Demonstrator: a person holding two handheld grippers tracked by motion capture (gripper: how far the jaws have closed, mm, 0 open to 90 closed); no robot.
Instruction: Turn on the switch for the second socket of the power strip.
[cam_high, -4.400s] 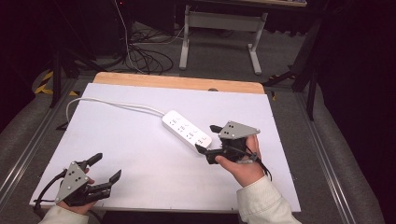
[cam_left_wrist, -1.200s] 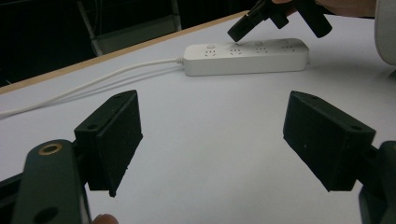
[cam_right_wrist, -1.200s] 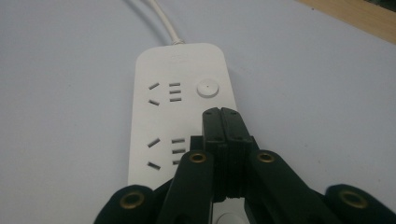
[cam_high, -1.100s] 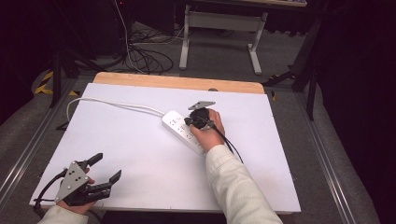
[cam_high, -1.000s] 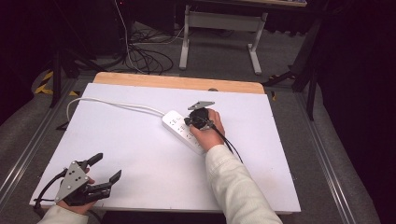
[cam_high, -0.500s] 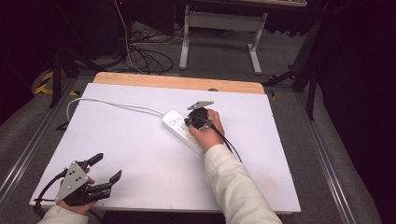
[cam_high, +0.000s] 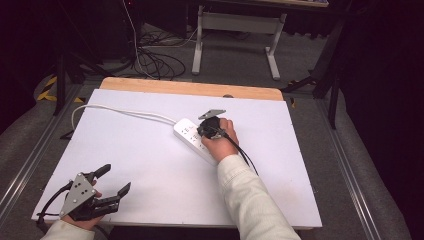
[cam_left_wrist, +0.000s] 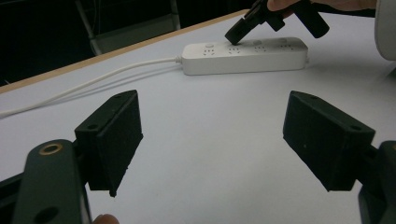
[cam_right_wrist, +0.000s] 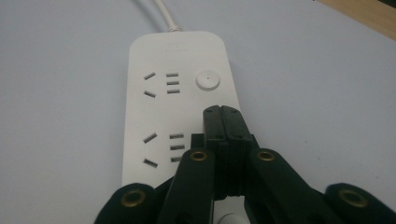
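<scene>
A white power strip (cam_high: 192, 138) lies on the white table (cam_high: 150, 165), its white cable (cam_high: 115, 112) running off to the far left. My right gripper (cam_high: 204, 131) is shut with nothing held, its closed jaw tips pointing down at the strip. In the right gripper view the joined tips (cam_right_wrist: 223, 116) hover just below the strip's round button (cam_right_wrist: 208, 80), over the strip (cam_right_wrist: 154, 116). My left gripper (cam_high: 114, 181) rests open near the table's front left corner. In the left gripper view its pads (cam_left_wrist: 116, 135) stand wide apart, facing the strip (cam_left_wrist: 245, 55) and the right gripper (cam_left_wrist: 240, 32).
The table's wooden far edge (cam_high: 190, 89) shows beyond the white sheet. On the floor behind lie cables (cam_high: 150, 55) and a metal stand (cam_high: 235, 35). A rail (cam_high: 25, 165) runs along the table's left side.
Since 4.4 s ago the right gripper has moved from the strip's near right end up over the strip and shut. Over the last second it barely shifted. The left gripper stays put.
</scene>
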